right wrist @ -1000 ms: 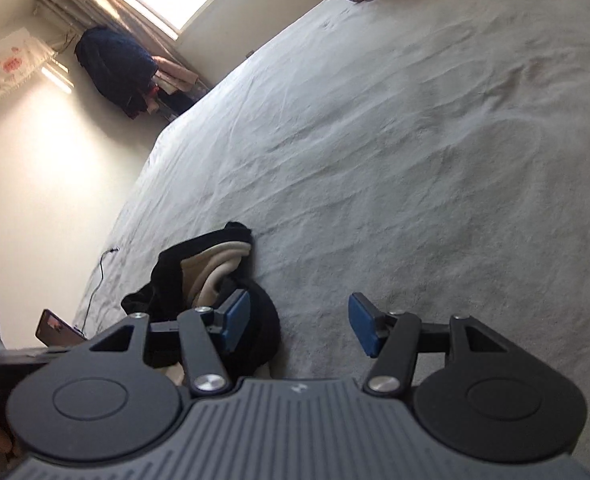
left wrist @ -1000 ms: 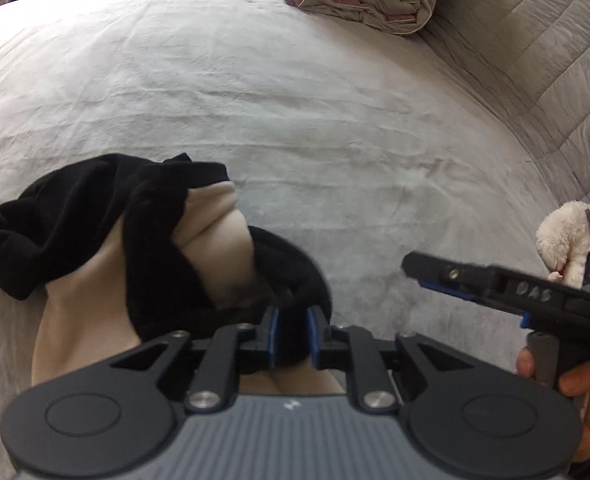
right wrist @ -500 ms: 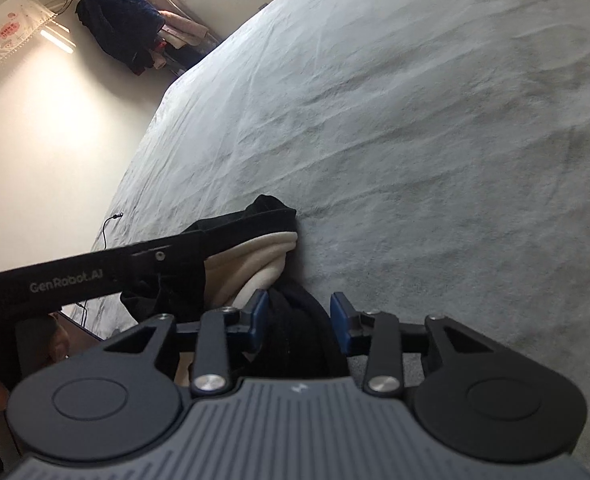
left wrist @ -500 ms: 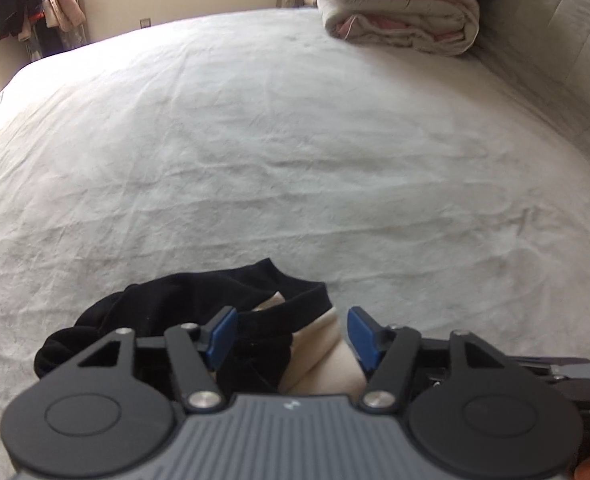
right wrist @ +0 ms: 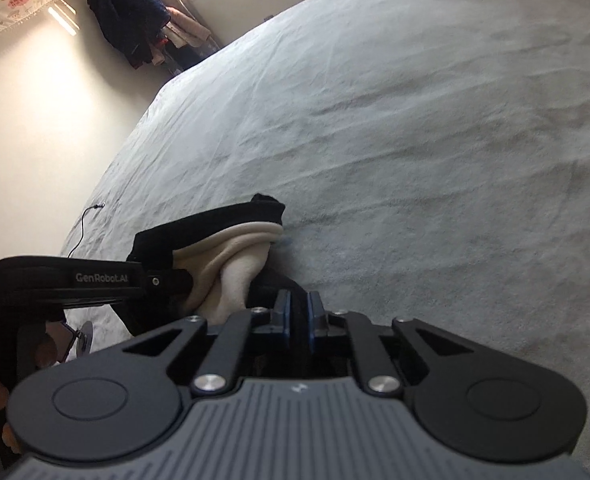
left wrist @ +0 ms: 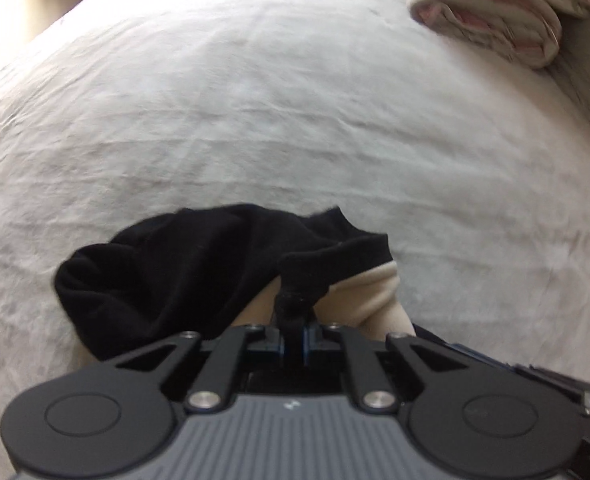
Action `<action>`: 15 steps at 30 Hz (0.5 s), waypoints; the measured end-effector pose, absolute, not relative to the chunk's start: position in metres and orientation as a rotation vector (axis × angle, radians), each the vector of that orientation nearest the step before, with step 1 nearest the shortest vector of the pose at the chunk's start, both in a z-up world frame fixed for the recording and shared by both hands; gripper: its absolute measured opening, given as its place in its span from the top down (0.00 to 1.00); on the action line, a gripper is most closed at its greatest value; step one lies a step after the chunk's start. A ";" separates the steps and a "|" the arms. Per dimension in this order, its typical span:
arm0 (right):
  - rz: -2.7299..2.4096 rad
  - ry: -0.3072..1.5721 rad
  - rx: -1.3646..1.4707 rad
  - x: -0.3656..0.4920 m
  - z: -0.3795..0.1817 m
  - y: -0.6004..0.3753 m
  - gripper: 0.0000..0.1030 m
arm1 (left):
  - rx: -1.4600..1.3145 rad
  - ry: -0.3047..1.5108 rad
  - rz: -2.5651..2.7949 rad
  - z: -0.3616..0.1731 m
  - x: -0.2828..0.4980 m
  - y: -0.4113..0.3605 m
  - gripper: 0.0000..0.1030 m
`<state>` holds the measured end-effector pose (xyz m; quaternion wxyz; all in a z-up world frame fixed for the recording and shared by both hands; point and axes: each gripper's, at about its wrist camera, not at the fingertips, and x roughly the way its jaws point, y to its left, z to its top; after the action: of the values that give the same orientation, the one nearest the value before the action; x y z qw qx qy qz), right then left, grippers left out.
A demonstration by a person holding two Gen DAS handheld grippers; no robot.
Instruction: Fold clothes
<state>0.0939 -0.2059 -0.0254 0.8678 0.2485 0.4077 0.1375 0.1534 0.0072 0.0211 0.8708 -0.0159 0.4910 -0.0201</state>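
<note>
Both grippers are clamped on the same crumpled garment — a black fleece-lined top (left wrist: 199, 276) with a cream inner face, lying bunched on the grey bedspread (left wrist: 295, 120) close to the bed's near edge. The left gripper (left wrist: 293, 340) has just been closing, and a twisted tuck of black cloth, apparently hem or cuff, now stands pinched between its blue pads. The right gripper (right wrist: 297, 316) has likewise just been closing, and dark fabric fills the narrow slit between its pads.

From the left wrist view the heap runs away from the claw and off to its left, long axis roughly across the view, with the cream lining showing on the right. From the right wrist view the same heap lies to the left and slightly ahead, and the left tool's black arm crosses just beside it — so the two grips sit near each other on the near side of the bundle, the right one on the outer, right-hand part.

My reading is that the coming move is a lift and spread, drawing the two held points apart to open the cloth out flat. Room is generous ahead: the bedspread is bare towards the far edge, where a folded quilt (left wrist: 491, 12) sits at the far right corner, well apart. A thin cable (right wrist: 83, 226) lies at the bed's left edge, clear of the garment. The near edge is the tight side.
</note>
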 end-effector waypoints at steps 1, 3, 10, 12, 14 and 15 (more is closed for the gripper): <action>0.276 0.839 0.520 0.091 -0.019 -0.208 0.91 | -0.044 1.013 -0.026 0.026 0.151 0.012 0.93; 0.243 0.804 0.500 0.088 -0.006 -0.211 0.91 | -0.069 0.995 0.000 0.035 0.148 0.021 0.93; 0.119 0.660 0.413 0.072 0.042 -0.225 0.91 | -0.175 0.989 0.029 0.052 0.142 0.048 0.93; 0.073 0.619 0.399 0.066 0.052 -0.234 0.91 | -0.194 0.991 0.019 0.055 0.140 0.050 0.93; 0.027 0.583 0.399 0.059 0.059 -0.245 0.91 | -0.210 0.995 -0.001 0.057 0.140 0.050 0.93; 0.003 0.567 0.402 0.055 0.062 -0.251 0.91 | -0.219 0.998 -0.013 0.058 0.139 0.048 0.93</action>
<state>0.0550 -0.2507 0.0620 0.9402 0.1971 0.2777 0.0015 0.1395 0.0484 0.0577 0.8722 -0.1047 0.4777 -0.0064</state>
